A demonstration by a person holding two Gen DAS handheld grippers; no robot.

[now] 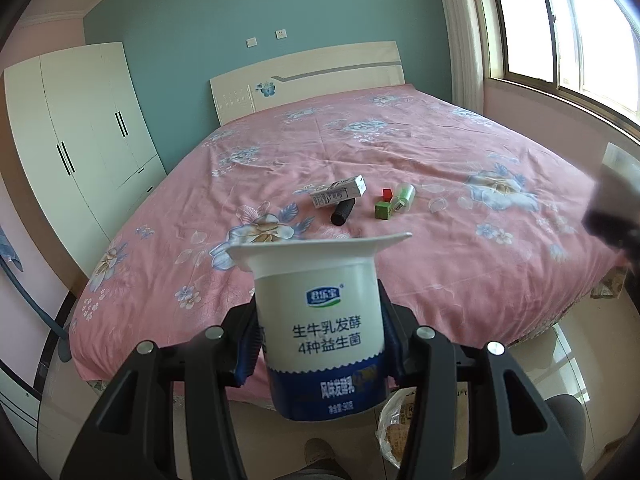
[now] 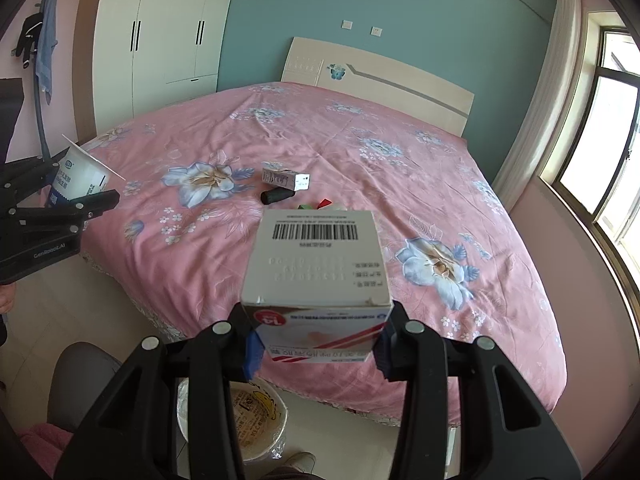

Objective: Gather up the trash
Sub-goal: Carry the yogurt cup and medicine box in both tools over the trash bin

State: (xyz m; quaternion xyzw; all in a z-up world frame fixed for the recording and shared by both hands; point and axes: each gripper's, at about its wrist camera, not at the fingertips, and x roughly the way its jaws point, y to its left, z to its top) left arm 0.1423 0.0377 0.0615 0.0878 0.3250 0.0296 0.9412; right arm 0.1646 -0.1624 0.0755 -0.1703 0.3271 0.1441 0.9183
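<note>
1. Presently, my left gripper (image 1: 320, 354) holds a white-and-blue yogurt cup (image 1: 320, 320); its fingers (image 1: 246, 354) press the cup's two sides, and the flared rim stands above and ahead of them.
2. In the right wrist view, the same left gripper (image 2: 76, 196) shows at the left edge with the yogurt cup (image 2: 80, 178) tilted, off the bed's near corner.
3. My right gripper (image 2: 316, 346) is clamped on a white carton (image 2: 316, 268); the blue-padded fingers (image 2: 252, 354) grip its lower sides, barcode face turned up.
4. Both held items hang near the foot of the pink floral bed (image 2: 360, 152), not touching it.
5. Lying on the bed: a small box (image 1: 339, 191), a black cylinder (image 1: 343, 211) just beside it, a red cube (image 1: 386, 193), a green cube (image 1: 383, 211) and a pale green bottle (image 1: 402, 198).
6. Below my right gripper, on the floor, sits a bag-lined bin (image 2: 256, 424) with a paper bowl inside.
</note>
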